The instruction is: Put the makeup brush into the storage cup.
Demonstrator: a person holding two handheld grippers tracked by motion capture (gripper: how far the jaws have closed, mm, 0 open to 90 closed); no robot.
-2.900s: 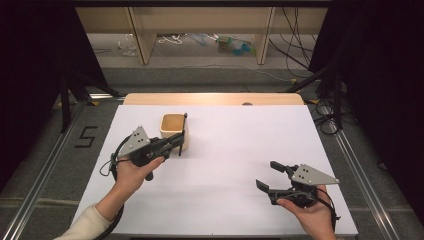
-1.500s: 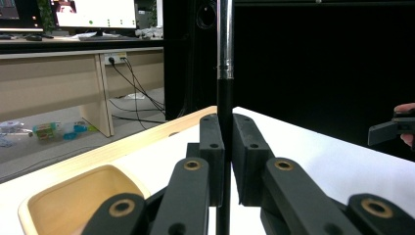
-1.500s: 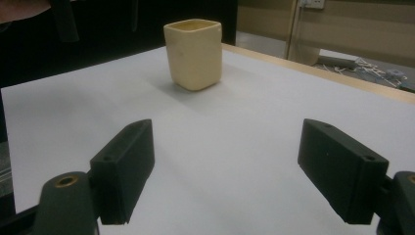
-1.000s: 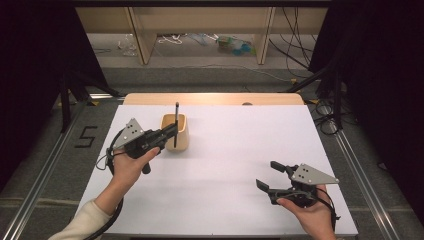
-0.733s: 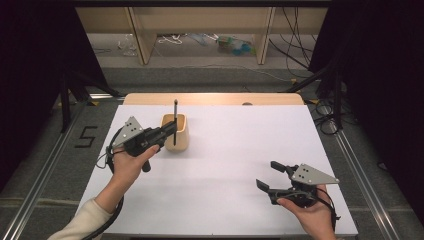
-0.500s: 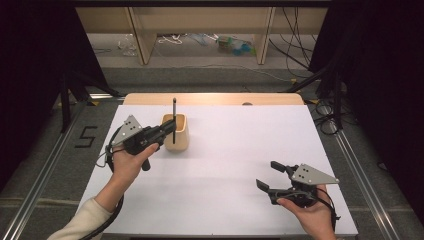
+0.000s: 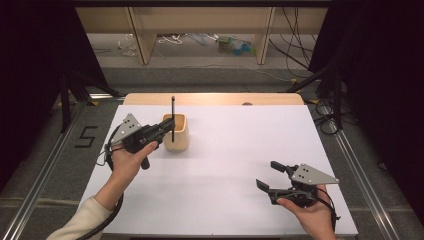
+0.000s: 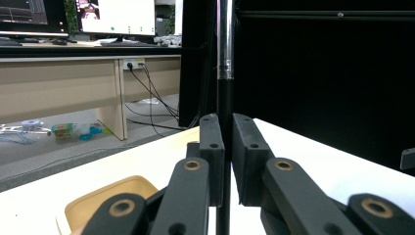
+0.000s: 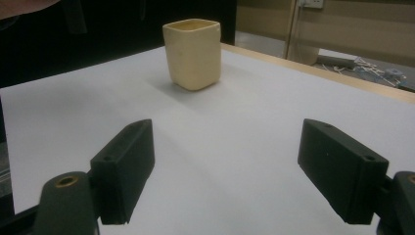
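While the left gripper (image 7: 165, 127) pinches a thin black rod with a silver upper section (image 7: 172, 117) between nearly shut jaws, the rod's long axis stands upright, its lower end just over the mouth of the cream square-sided cup (image 7: 176, 132) on the white table (image 7: 235, 150). Straight down is my guess for the next move. Well apart, the right gripper (image 7: 270, 175) rests with jaws wide and empty. A "5" (image 7: 86, 136) marks the floor.
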